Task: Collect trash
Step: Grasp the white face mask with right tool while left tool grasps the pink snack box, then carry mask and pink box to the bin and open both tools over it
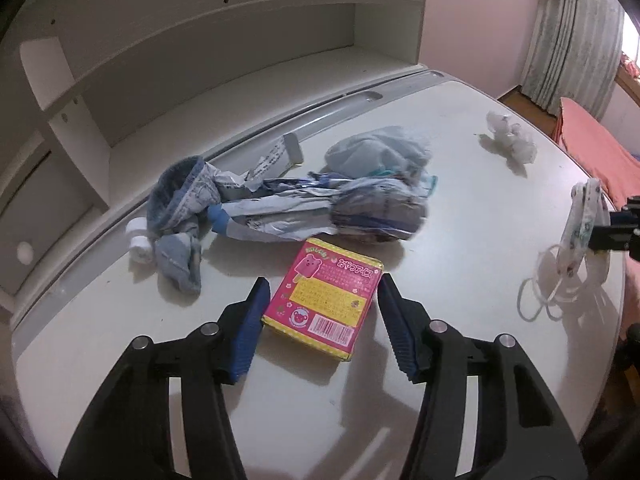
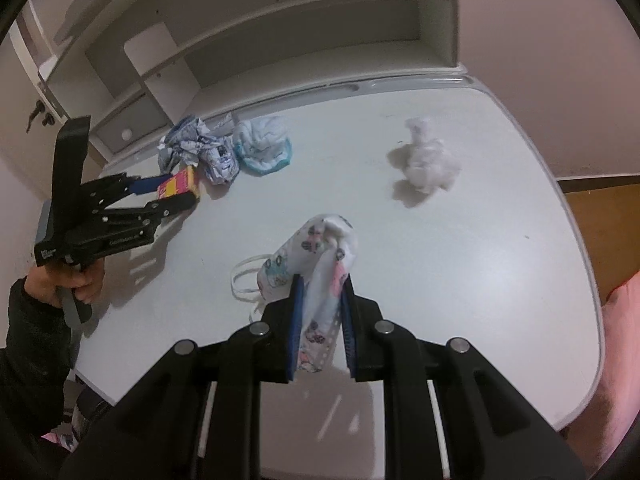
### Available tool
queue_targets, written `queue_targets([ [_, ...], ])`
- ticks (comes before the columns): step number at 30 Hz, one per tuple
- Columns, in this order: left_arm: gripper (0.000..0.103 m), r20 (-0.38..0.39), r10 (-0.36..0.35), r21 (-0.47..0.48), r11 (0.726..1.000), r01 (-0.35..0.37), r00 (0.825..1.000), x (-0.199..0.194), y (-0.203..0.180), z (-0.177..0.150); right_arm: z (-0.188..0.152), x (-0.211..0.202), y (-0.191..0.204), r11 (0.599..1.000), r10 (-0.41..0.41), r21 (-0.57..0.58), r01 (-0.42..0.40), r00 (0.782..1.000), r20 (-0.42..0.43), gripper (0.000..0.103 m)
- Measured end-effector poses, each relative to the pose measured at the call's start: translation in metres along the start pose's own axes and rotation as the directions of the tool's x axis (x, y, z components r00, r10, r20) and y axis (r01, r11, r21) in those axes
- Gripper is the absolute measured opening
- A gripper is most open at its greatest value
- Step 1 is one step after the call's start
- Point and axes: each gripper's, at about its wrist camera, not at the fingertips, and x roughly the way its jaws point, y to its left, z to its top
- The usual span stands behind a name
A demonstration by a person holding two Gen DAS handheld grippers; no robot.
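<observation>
My left gripper [image 1: 322, 288] is open, its fingers on either side of a pink and yellow snack box [image 1: 326, 300] lying on the white desk [image 1: 460, 240]. It also shows in the right wrist view [image 2: 182, 188], around the box [image 2: 178, 184]. My right gripper [image 2: 322, 284] is shut on a patterned face mask [image 2: 316, 264], held just above the desk [image 2: 460, 280]; the mask also shows in the left wrist view [image 1: 580, 228]. Crumpled blue and white wrappers [image 1: 280, 196] lie behind the box. A crumpled white tissue [image 2: 428, 160] lies at the far right.
A light blue crumpled bag [image 1: 380, 148] lies behind the wrappers. A white shelf unit [image 1: 180, 40] stands along the desk's back edge. A curtain [image 1: 576, 32] and an orange bed cover [image 1: 600, 156] are to the right.
</observation>
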Motion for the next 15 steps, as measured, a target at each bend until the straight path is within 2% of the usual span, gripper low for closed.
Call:
queue_targets([
  [4,0.054,0.019,-0.004,0.011,1.000,0.003,1.000,-0.025,-0.024,-0.002,-0.014,-0.025,-0.030,0.998,-0.026,0.050,0.024,0.999,0.048,0.018],
  [8,0.054,0.055,-0.084,0.053,0.995,0.081,0.995,-0.040,-0.076,0.009,-0.040,-0.060,-0.082,0.985,-0.094,0.151,0.078,0.990,0.101,0.018],
  [11,0.054,0.065,-0.180,0.110,0.979,0.173,0.981,-0.039,-0.137,0.025,-0.069,-0.087,-0.130,0.959,-0.166,0.249,0.133,0.979,0.120,0.018],
  [13,0.054,0.057,-0.257,0.177,0.954,0.243,0.965,-0.037,-0.191,0.035,-0.093,-0.105,-0.163,0.932,-0.225,0.317,0.177,0.967,0.120,0.018],
  [15,0.054,0.045,-0.319,0.240,0.924,0.299,0.947,-0.036,-0.240,0.041,-0.124,-0.125,-0.204,0.888,-0.292,0.401,0.226,0.950,0.112,0.018],
])
